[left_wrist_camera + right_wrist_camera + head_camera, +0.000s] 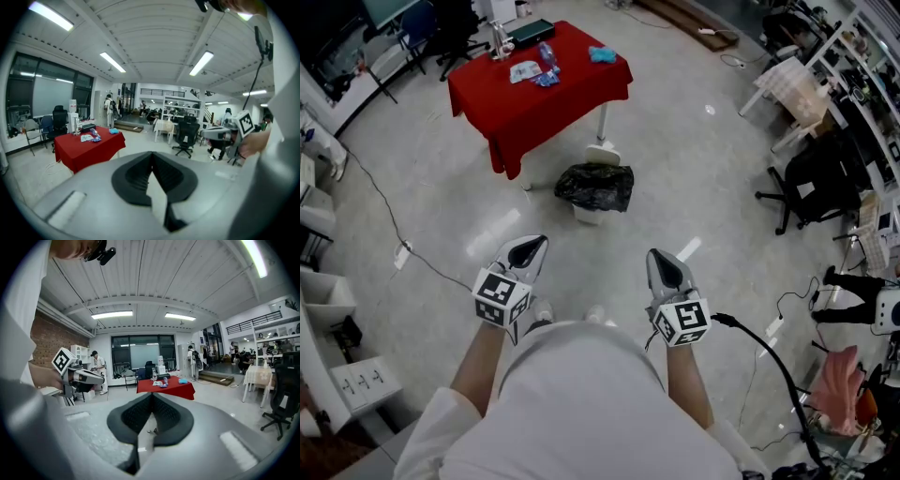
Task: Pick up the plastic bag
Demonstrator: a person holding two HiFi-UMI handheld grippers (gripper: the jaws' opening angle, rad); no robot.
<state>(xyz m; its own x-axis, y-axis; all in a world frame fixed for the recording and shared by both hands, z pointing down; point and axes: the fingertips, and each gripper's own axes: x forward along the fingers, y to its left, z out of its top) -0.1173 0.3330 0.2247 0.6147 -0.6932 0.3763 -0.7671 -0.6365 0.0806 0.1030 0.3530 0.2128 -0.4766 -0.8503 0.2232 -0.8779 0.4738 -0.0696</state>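
Left gripper (529,250) and right gripper (667,266): jaws are pressed together, empty. Risk: the far plastic bag (595,186) is likely shoved, not gripped, unless jaws are opened.

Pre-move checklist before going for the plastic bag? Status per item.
1. Target found: ok. The black plastic bag sits on the floor by the red table.
2. Left hand-held gripper empty: ok, jaws together on nothing.
3. Right hand-held gripper empty: ok, same.
4. Jaws open for the grasp: not ok, both shut.
5. Bag within reach: not ok, both are held near the body, short of the bag.
6. Bag loose from the white bin under it: cannot tell.
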